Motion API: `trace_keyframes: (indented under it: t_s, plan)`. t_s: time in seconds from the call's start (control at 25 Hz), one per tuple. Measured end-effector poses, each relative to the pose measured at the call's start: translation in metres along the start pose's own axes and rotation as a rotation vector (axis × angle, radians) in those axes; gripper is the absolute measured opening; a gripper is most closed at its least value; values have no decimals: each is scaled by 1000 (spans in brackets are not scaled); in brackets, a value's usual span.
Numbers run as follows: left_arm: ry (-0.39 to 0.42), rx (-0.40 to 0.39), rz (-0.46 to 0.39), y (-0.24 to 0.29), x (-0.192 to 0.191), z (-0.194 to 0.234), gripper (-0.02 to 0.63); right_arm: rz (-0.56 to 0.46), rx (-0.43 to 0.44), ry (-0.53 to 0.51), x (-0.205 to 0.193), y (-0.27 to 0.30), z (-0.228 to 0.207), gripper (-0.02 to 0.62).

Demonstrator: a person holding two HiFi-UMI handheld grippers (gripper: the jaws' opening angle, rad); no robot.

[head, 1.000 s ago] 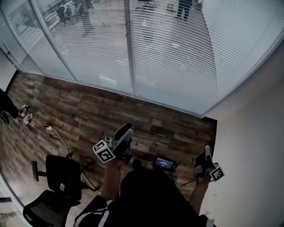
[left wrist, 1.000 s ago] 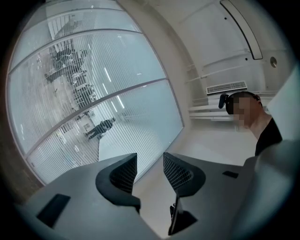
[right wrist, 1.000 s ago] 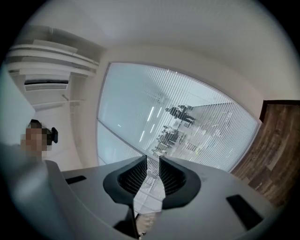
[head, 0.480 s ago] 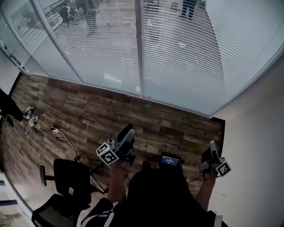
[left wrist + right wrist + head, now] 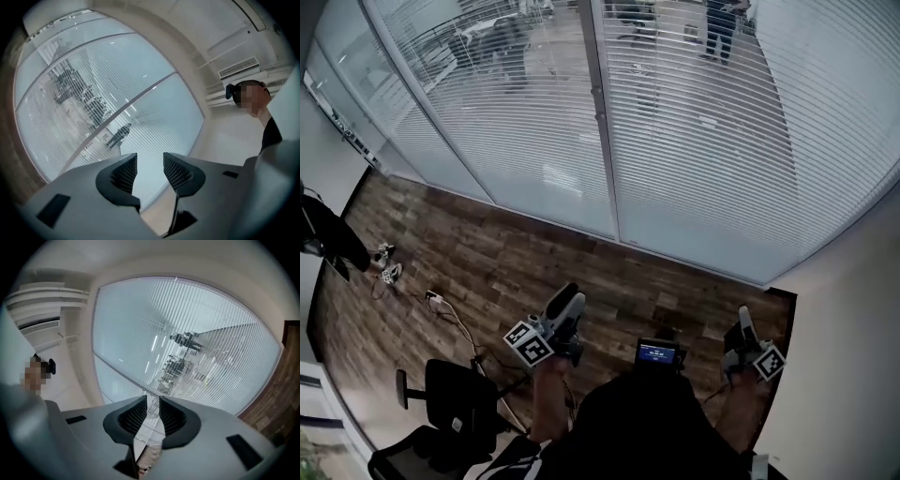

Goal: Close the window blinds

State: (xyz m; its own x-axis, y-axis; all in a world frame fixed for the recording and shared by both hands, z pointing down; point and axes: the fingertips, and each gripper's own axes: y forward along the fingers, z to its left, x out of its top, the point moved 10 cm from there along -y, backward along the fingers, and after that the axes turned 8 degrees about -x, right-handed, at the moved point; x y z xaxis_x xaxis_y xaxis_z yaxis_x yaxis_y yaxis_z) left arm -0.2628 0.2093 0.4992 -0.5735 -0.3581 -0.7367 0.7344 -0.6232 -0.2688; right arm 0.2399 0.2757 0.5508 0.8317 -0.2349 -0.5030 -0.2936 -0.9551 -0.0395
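White slatted window blinds (image 5: 703, 141) hang over a glass wall ahead, with their slats tilted so that people and furniture show through. A pale upright frame post (image 5: 605, 141) splits them into two panels. My left gripper (image 5: 570, 302) is held low over the wood floor and points at the blinds (image 5: 93, 108); its jaws (image 5: 150, 161) are open with nothing between them. My right gripper (image 5: 741, 319) is near the right wall and also faces the blinds (image 5: 201, 348). Its jaws (image 5: 153, 404) stand a narrow gap apart, also with nothing between them. Neither gripper touches the blinds.
A black office chair (image 5: 450, 403) stands at the lower left, and a cable (image 5: 450, 314) trails across the wood floor (image 5: 487, 253). A small device with a lit screen (image 5: 657, 353) sits at the person's chest. A white wall (image 5: 853, 356) closes the right side.
The blinds now fill more of the head view, and the floor corner has slid down and right. Both grippers sit lower in that view. Their jaws look unchanged.
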Motion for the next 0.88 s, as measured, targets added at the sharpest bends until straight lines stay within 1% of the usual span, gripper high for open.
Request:
trace_keyframes:
  t_s: [0.12, 0.28, 0.36, 0.44, 0.48, 0.56, 0.68, 0.76, 0.88]
  plan:
    - [68, 34, 35, 50, 10, 11, 186, 12, 32, 15, 31, 44, -22, 69]
    - [191, 53, 81, 111, 25, 12, 187, 35, 93, -14, 77, 89, -25, 71]
    - [222, 54, 106, 135, 25, 15, 187, 57, 100, -42, 97, 103, -29, 69]
    - [237, 73, 143, 161, 21, 16, 187, 72, 93, -55, 117, 115, -40, 69]
    - [253, 94, 167, 173, 19, 18, 187, 74, 88, -49, 123, 120, -48, 70]
    - [309, 162, 234, 191, 15, 33, 187, 71, 81, -21, 127, 130, -70, 69]
    - [427, 285, 350, 216, 16, 59, 187, 69, 50, 29, 128, 136, -103, 70]
    - [510, 340, 402, 227, 27, 60, 187, 60, 31, 43, 131, 129, -105, 69]
    - [617, 386, 445, 245, 49, 57, 193, 42, 19, 41, 140, 125, -100, 70]
